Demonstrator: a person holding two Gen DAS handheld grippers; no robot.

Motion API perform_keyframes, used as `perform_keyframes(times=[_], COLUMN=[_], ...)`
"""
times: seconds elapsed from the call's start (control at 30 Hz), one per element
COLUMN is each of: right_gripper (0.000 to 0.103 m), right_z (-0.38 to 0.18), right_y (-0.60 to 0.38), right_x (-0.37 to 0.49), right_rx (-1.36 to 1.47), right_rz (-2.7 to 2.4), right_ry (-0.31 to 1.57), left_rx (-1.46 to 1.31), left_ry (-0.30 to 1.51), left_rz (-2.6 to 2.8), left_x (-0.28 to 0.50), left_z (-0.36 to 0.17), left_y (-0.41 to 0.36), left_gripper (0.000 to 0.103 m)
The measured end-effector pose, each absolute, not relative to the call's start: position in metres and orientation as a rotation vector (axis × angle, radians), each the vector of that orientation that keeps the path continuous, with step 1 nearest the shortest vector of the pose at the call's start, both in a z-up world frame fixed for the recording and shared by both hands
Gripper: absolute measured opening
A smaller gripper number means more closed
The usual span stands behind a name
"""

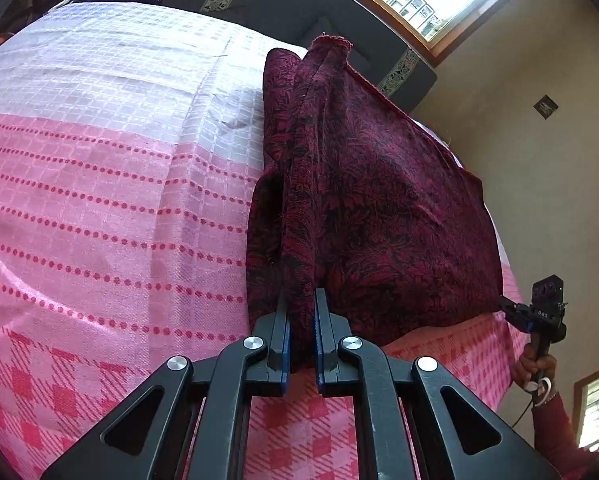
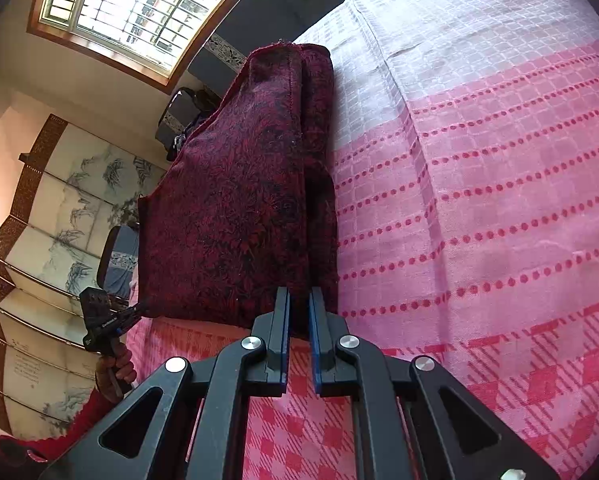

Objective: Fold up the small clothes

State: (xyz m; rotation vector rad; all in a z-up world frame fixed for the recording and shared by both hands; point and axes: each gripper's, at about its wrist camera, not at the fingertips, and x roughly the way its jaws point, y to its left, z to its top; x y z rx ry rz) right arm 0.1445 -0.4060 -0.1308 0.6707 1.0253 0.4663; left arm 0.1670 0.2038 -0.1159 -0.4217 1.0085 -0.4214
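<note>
Pink checked bedspread (image 1: pixel 99 200) covers the bed. On it, toward one side, lies a maroon patterned cloth (image 1: pixel 379 208), folded lengthwise. Left gripper (image 1: pixel 301 320) is clamped on one near corner of the cloth; right gripper (image 2: pixel 298 316) is clamped on the other near corner.

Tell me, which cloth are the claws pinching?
The dark red leafy cloth, not the pink checked bedsheet under it. Both the left claw and right claw grip its near edge.

Dark red, black-patterned cloth (image 1: pixel 371 208); pink-and-white checked, dotted bedspread (image 1: pixel 99 200).
</note>
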Motion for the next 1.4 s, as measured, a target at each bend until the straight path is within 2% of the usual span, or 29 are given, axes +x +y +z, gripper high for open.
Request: perform_keyframes(times=[0.13,0.2,0.27,0.43,0.63,0.77,0.97,1.1,1.2,1.4], right_gripper=[0.009,0.015,0.020,0.023,0.024,0.031,0.032,0.031,0.031,0.033], right_z=[-0.131,-0.125,-0.108,-0.049,-0.027,-0.039,-0.074,-0.090,-0.095,-0.095], right_y=[-0.406,-0.407,-0.412,-0.402,-0.344,-0.327,-0.325,-0.325,-0.325,-0.304], right_x=[0.145,0.147,0.142,0.149,0.220,0.276,0.314,0.315,0.316,0.312], right_rx=[0.676,0.694,0.662,0.562,0.355,0.374,0.410,0.411,0.426,0.269], right_rz=[0.452,0.434,0.378,0.370,0.367,0.344,0.270,0.244,0.230,0.195], right_ry=[1.029,1.008,0.948,0.786,0.814,0.846,0.913,0.934,0.916,0.880], left_rx=[-0.399,-0.419,-0.436,-0.338,-0.273,-0.327,-0.376,-0.448,-0.427,-0.362], left_ry=[0.990,0.993,0.964,0.801,0.721,0.690,0.806,0.834,0.822,0.809], left_rz=[-0.403,-0.372,-0.325,-0.346,-0.481,-0.512,-0.330,-0.292,-0.276,-0.221], left_x=[0.162,0.161,0.156,0.149,0.209,0.266,0.330,0.337,0.334,0.328], left_z=[-0.110,-0.103,-0.092,-0.042,-0.025,-0.034,-0.080,-0.110,-0.112,-0.111], left_y=[0.202,0.205,0.211,0.191,0.132,0.115,0.141,0.163,0.161,0.152], left_gripper=[0.011,0.017,0.019,0.031,0.032,0.032,0.032,0.031,0.031,0.031])
